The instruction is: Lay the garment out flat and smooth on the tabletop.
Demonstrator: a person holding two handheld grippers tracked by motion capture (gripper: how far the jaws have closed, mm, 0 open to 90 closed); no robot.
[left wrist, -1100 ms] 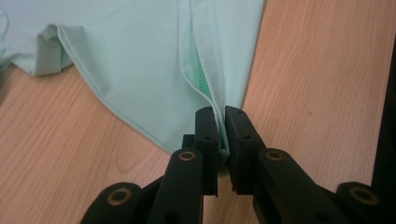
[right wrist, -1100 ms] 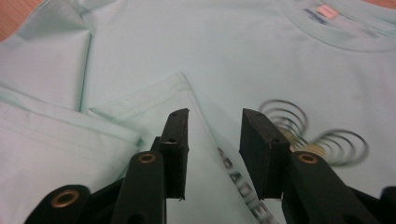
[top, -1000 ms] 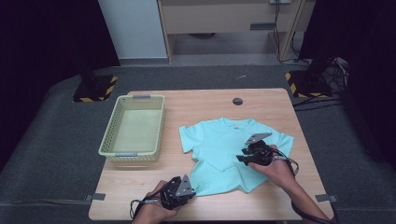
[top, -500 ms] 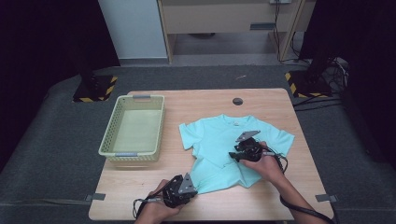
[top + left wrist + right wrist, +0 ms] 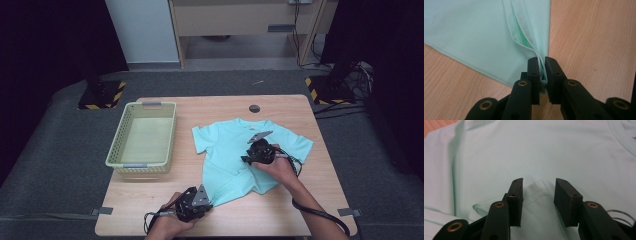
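Note:
A mint-green T-shirt [image 5: 225, 145] lies flat on the wooden table [image 5: 300, 107], collar to the far side. My left gripper [image 5: 206, 201] sits at the table's front edge, shut on the shirt's near-left hem corner; in the left gripper view the jaws [image 5: 542, 71] pinch the bunched hem and the cloth [image 5: 474, 32] spreads away from them. My right gripper [image 5: 245, 159] rests over the middle of the shirt, pointing left. In the right gripper view it [image 5: 537, 200] stands open, with a turned-over hem edge [image 5: 536, 188] lying between the jaws on the shirt [image 5: 524, 150].
A pale yellow plastic basket [image 5: 141, 167] stands empty on the table's left side. A small black round cap [image 5: 254, 108] sits in the tabletop near the far edge. Yellow-and-black striped bases [image 5: 100, 97] [image 5: 325, 90] stand on the floor beyond the table.
My right gripper has slid leftward across the shirt, from near its right sleeve side to its middle. The left gripper has stayed put on the hem corner.

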